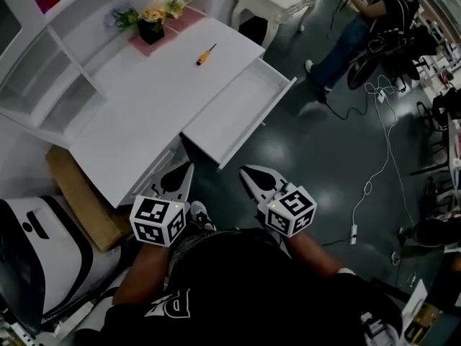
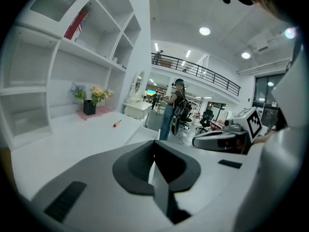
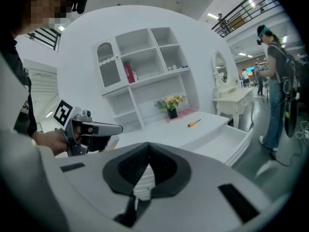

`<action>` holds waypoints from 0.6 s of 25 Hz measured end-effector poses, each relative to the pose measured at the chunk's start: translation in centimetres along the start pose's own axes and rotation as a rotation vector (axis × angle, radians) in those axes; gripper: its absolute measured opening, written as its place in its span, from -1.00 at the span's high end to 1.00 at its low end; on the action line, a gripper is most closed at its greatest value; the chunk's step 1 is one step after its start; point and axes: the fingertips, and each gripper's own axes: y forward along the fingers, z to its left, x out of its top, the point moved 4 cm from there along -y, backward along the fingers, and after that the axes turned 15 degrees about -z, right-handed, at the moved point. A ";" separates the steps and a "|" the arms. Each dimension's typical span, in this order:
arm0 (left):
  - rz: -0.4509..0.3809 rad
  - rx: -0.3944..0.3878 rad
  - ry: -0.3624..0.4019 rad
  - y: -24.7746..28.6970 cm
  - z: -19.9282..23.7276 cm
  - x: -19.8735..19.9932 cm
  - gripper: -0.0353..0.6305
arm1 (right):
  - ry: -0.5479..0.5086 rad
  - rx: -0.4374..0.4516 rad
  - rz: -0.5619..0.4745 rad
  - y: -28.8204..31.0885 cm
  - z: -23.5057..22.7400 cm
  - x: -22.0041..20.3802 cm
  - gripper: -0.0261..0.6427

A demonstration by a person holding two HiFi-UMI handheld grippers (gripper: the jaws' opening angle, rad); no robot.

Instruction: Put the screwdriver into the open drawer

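While the screwdriver (image 1: pixel 206 55) lies on the desk (image 1: pixel 144 99) well beyond them, left gripper (image 1: pixel 187 167) and right gripper (image 1: pixel 245 171) show closed, empty jaws.

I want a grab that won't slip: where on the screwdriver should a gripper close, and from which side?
The screwdriver lies flat on the desk, nothing touching it. Probably best: come from above and close across its orange handle, the thicker end, nearer the person; the thin dark shaft would likely slip.
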 end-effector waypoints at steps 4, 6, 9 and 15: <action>-0.002 -0.029 0.005 0.4 2.1 0.6 0.85 | -0.008 -0.024 0.001 2.1 0.5 0.1 0.89; -0.003 -0.038 0.011 0.5 3.4 0.8 0.85 | -0.015 -0.039 -0.006 3.0 0.8 0.3 0.89; -0.002 -0.047 0.017 0.9 5.3 0.9 0.85 | -0.018 -0.060 -0.013 4.3 1.0 0.3 0.89; 0.002 -0.069 0.005 1.3 6.2 1.0 0.85 | -0.018 -0.096 -0.007 4.5 0.6 0.8 0.89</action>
